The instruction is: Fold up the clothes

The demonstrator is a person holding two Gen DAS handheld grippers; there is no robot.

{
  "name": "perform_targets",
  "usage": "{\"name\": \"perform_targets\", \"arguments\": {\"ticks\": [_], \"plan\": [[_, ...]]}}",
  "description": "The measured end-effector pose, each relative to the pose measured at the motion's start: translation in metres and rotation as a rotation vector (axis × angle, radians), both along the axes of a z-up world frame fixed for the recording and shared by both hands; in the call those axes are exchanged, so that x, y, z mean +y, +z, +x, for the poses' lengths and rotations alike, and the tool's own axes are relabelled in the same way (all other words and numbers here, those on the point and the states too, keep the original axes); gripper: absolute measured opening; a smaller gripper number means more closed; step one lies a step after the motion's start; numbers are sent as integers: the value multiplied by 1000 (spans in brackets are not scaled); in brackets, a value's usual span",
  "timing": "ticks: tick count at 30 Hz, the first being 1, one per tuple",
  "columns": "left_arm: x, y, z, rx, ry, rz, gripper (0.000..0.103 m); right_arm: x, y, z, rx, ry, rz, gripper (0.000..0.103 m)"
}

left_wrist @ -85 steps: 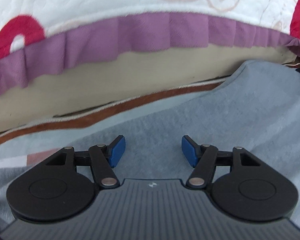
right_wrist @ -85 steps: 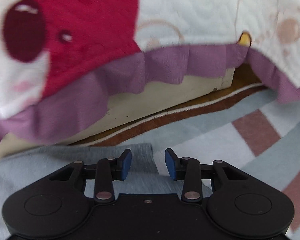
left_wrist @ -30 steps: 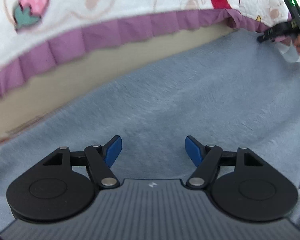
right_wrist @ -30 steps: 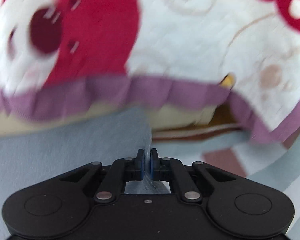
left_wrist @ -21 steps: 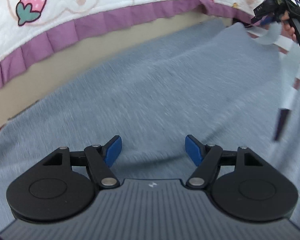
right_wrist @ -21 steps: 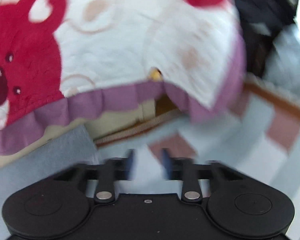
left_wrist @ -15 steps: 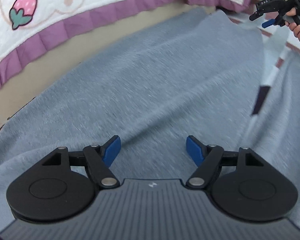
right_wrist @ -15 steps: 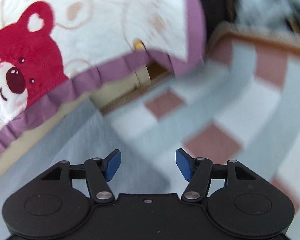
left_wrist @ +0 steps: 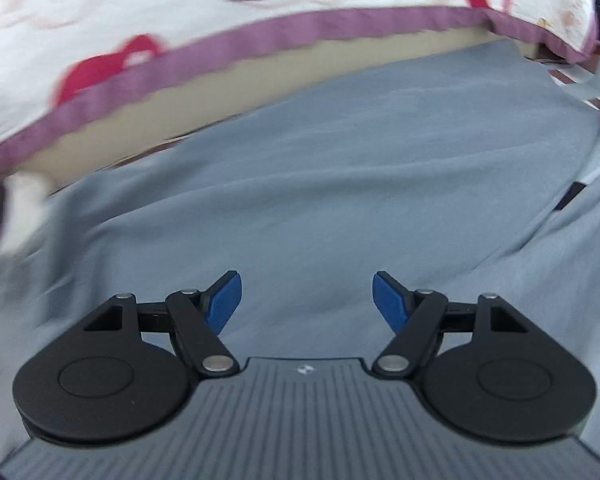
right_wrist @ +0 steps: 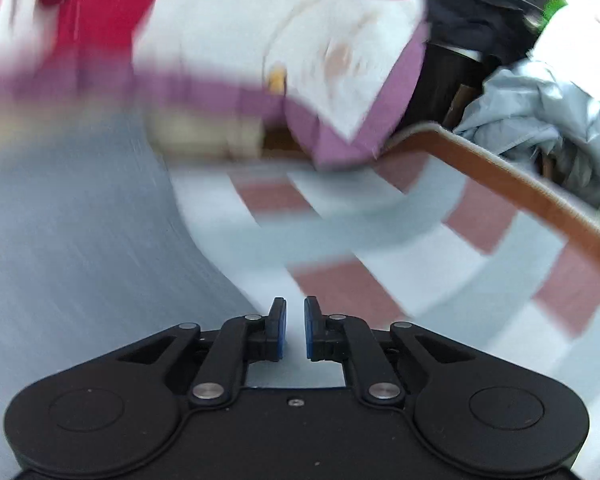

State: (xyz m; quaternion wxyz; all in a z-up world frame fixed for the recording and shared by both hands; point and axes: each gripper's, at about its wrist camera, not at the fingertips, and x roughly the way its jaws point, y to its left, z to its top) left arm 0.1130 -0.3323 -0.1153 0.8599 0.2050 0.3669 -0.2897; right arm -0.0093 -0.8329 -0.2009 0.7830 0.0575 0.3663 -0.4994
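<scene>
A grey-blue garment (left_wrist: 360, 160) lies spread flat on the floor mat and fills most of the left wrist view. My left gripper (left_wrist: 306, 280) hovers over its near part, open, with nothing between the blue pads. A dark label (left_wrist: 568, 196) shows at a fold on its right side. In the right wrist view the garment (right_wrist: 80, 240) lies to the left. My right gripper (right_wrist: 295, 308) is over the checked mat (right_wrist: 460, 260) just past the cloth's edge. Its jaws are closing, a narrow gap remains, and nothing is between them.
A white quilt with red bears and a purple frill (left_wrist: 260, 36) hangs over the bed edge behind the garment. A brown-trimmed mat border (right_wrist: 520, 184) runs at the right. Beyond it sits a heap of pale clothing (right_wrist: 540, 108) and dark items.
The right gripper let go of the garment's corner, opened wide, swung right over the mat, and its jaws have come nearly together. The left gripper slid sideways over the garment, staying open.
</scene>
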Motion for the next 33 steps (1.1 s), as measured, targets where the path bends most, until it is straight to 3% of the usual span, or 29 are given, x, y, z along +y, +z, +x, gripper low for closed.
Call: {"name": "perform_targets", "arguments": {"ticks": [2, 4, 6, 10, 14, 16, 18, 20, 21, 26, 28, 30, 33], "plan": [[40, 9, -2, -8, 81, 19, 72, 4, 17, -23, -126, -80, 61, 21], [85, 15, -4, -7, 192, 19, 72, 21, 40, -46, -297, -91, 141, 53], [132, 19, -6, -2, 318, 7, 72, 57, 58, -57, -412, 24, 227, 53], [210, 16, -16, 34, 541, -73, 72, 149, 76, -63, -507, 293, 435, 54], [253, 11, -31, 55, 655, -123, 72, 236, 75, -51, -568, 445, 548, 59], [265, 12, -40, 41, 682, -119, 72, 262, 69, -34, -533, 456, 636, 59], [275, 14, -49, -14, 726, -96, 73, 279, 69, -23, -469, 485, 641, 59], [291, 11, -57, -18, 769, -97, 76, 295, 71, -13, -405, 514, 639, 59], [300, 9, -60, -2, 789, -123, 76, 301, 72, -10, -385, 528, 638, 59], [343, 4, -68, 180, 852, -497, 77, 316, 70, -2, -413, 569, 726, 59], [340, 6, -70, 177, 848, -535, 82, 321, 62, 1, -420, 570, 769, 59], [332, -1, -68, 205, 816, -526, 86, 328, 55, 2, -404, 573, 798, 59], [318, -26, -59, 354, 815, -497, 86, 338, 49, 3, -374, 590, 810, 59]]}}
